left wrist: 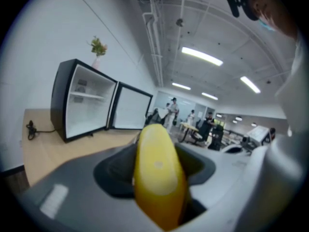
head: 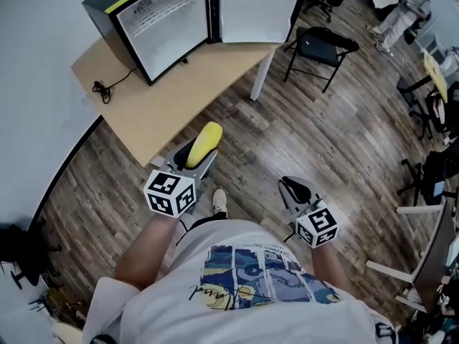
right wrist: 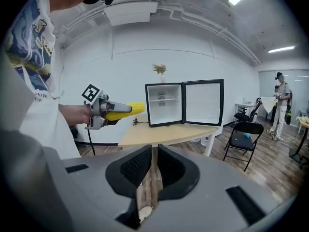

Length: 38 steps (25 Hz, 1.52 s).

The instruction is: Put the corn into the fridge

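A yellow corn cob (head: 204,143) sticks out forward from my left gripper (head: 196,155), whose jaws are shut on it; close up, the corn (left wrist: 157,173) fills the gap between them. The small black fridge (head: 161,20) stands on a wooden table (head: 172,99) ahead, its door (head: 254,9) swung wide open and its white inside (left wrist: 84,108) showing. My right gripper (head: 292,187) hangs lower at the right over the floor, jaws together with nothing in them (right wrist: 151,178). In the right gripper view, the left gripper (right wrist: 113,111) and corn (right wrist: 124,109) are left of the fridge (right wrist: 166,103).
A black folding chair (head: 323,49) stands right of the table. A black power cable (head: 104,89) lies on the table's left end by the white wall. More chairs and desks are at the far right, and people (right wrist: 279,105) stand in the background.
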Tool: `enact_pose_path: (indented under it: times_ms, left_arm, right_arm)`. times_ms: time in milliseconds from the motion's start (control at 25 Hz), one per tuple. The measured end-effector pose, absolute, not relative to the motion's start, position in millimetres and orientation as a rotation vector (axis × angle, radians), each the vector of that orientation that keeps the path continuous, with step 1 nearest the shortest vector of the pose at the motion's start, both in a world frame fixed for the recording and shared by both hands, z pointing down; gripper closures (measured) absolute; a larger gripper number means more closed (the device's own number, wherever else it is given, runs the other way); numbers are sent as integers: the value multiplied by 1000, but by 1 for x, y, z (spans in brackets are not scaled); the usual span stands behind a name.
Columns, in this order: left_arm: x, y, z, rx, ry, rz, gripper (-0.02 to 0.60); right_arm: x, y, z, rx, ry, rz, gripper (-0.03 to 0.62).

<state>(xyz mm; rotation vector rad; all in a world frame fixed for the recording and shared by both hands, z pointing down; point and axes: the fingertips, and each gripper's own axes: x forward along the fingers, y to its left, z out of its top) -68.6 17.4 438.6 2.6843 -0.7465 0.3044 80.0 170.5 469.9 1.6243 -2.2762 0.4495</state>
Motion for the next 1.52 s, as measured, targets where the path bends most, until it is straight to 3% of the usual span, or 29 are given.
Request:
enact_pose_path:
  times_ms: [800, 1520]
  left_arm:
    - [-69, -213, 414, 2685, -1009, 231, 331]
    - [-19, -414, 383, 2560, -1486, 314, 331]
  right_arm:
    - [64, -33, 458, 1423, -2388, 355, 557]
    - [178, -191, 462, 1149, -2542, 353, 559]
